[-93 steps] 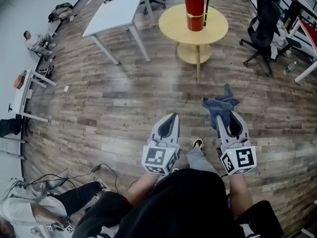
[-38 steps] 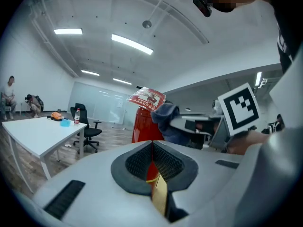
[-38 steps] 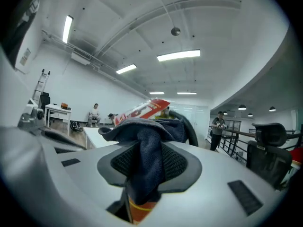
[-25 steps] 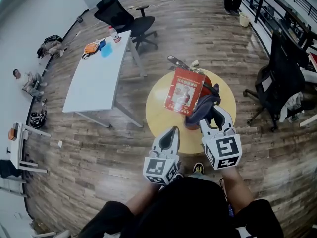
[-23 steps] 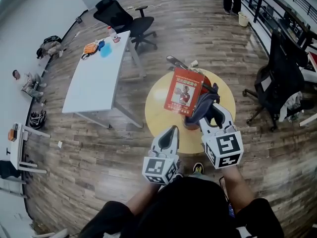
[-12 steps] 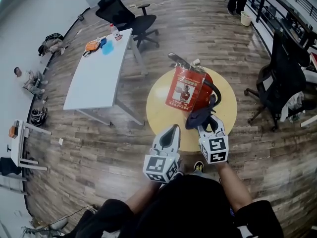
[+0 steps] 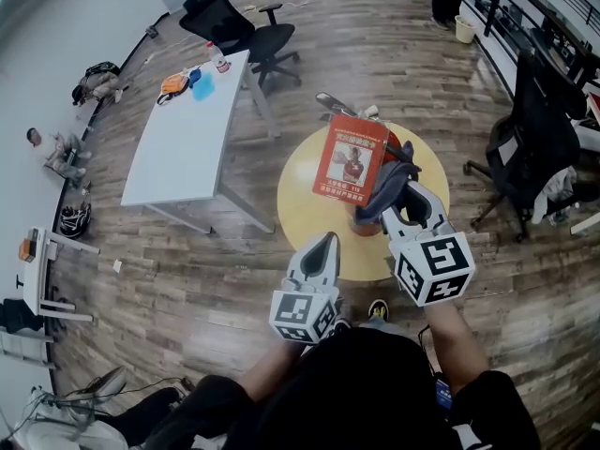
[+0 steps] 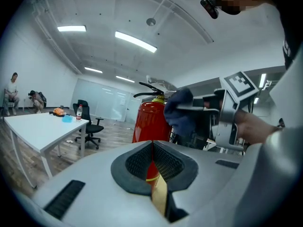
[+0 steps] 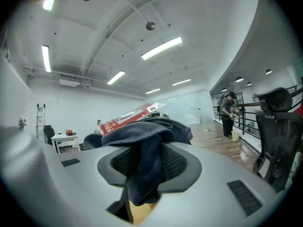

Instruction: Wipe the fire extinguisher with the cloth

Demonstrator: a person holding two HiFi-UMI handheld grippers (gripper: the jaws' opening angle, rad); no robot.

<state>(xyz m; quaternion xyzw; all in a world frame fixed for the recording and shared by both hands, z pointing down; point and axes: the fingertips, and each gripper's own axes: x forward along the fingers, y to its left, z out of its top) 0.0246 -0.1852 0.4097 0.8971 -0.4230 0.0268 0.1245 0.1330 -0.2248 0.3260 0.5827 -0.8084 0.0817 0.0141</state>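
Extinguisher (image 8: 147, 122) stands on the round worktop (image 7: 309, 195), open floor around. Right gripper (image 7: 398, 200) pinches the cloth (image 7: 386, 190) against its right side. Left gripper (image 7: 322, 245), jaws together and empty, hovers by the near rim.

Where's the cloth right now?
Head view, right of centre: clamped in the right gripper, the cloth is at the fire extinguisher on the round table.

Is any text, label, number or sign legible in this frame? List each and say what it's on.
Red card on the red fire extinguisher: white print, too small to read.
Square markers on the left gripper and right gripper: black-and-white patterns, no words.
Dark blue cloth in the right gripper: no print.
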